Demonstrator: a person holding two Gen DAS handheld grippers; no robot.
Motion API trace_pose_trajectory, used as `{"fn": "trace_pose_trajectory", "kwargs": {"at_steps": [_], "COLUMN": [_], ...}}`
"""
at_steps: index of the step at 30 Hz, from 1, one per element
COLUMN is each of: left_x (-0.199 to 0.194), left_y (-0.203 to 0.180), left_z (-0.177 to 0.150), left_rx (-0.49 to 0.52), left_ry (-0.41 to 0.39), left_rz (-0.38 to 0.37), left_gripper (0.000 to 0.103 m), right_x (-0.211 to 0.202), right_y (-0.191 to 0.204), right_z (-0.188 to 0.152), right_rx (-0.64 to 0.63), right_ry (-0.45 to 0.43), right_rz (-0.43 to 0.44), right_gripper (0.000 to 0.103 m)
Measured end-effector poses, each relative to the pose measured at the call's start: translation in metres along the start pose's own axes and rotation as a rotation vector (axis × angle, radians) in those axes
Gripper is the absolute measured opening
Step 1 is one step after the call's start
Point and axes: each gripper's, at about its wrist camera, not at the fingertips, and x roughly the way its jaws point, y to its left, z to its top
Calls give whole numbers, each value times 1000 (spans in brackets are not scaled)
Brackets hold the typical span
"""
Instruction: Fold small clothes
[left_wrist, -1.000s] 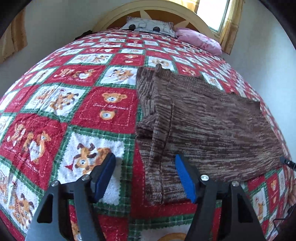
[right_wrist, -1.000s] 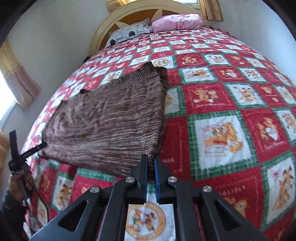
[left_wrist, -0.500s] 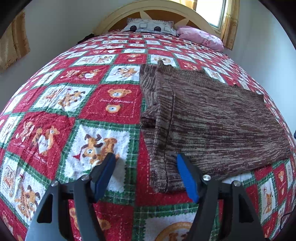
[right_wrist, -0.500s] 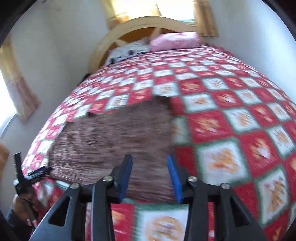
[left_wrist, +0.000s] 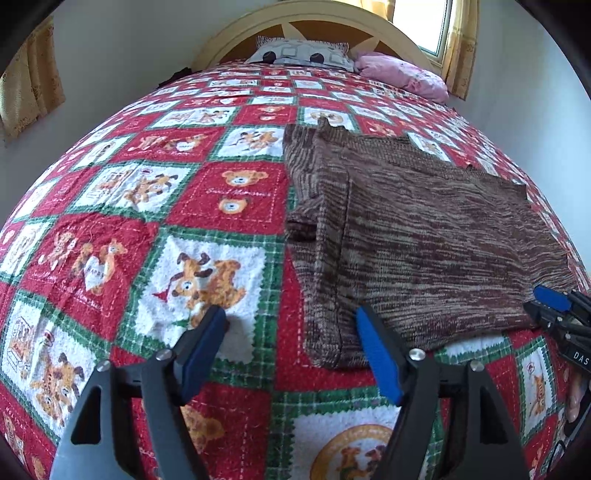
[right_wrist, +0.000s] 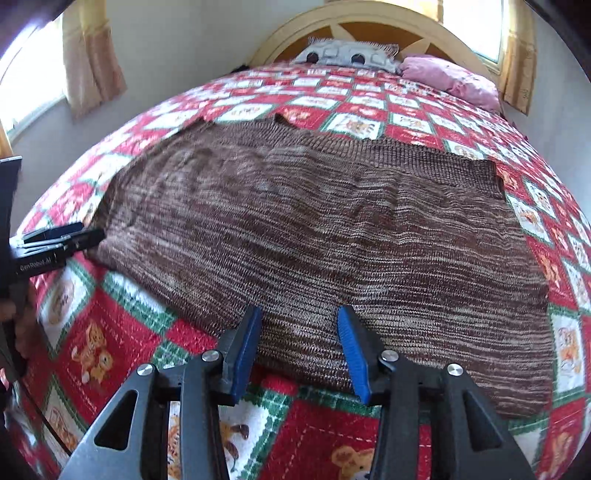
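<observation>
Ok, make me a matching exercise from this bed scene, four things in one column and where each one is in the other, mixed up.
Things:
1. sweater
2. pink pillow
3. grey pillow
4. curtain

Places:
A. against the headboard, left of the other pillow
B. hanging by the window on the left wall
C. spread flat on the quilt, near its front edge
D. at the head of the bed, towards the right side

Pairs: 1-C, 2-D, 3-A, 4-B
</observation>
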Motion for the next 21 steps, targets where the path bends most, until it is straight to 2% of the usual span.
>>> {"fn": "trace_pose_trajectory", "kwargs": {"at_steps": [2,4,6,8,12,16,21], "left_x": [-2,-6,-14,-25,-39,-51,-50], "left_y": [1,1,9,26,60,90,115], "left_z": [-1,-2,-2,-3,-7,-4,-5], "left_rx": [-6,-5,-48,-119,-225,-239,-260], "left_ry": [-5,-12,-42,-69,-99,-124,-124], "left_rz": [-25,-26,-3,-48,-45,7,17], "left_gripper": [93,99,100,100,103,103,103], "right_x": [1,0,-6,-16,-26,-28,-24], "right_y": [0,0,5,15,62,110,150], "right_z": [6,9,10,9,10,11,17], "right_rx": [-1,11,35,40,-99,-264,-321], "right_ry": [26,29,9,-30,-71,-109,-137], "right_rz": [0,-8,-6,31,39,19,58], "right_gripper": [45,45,45,45,46,46,46]}}
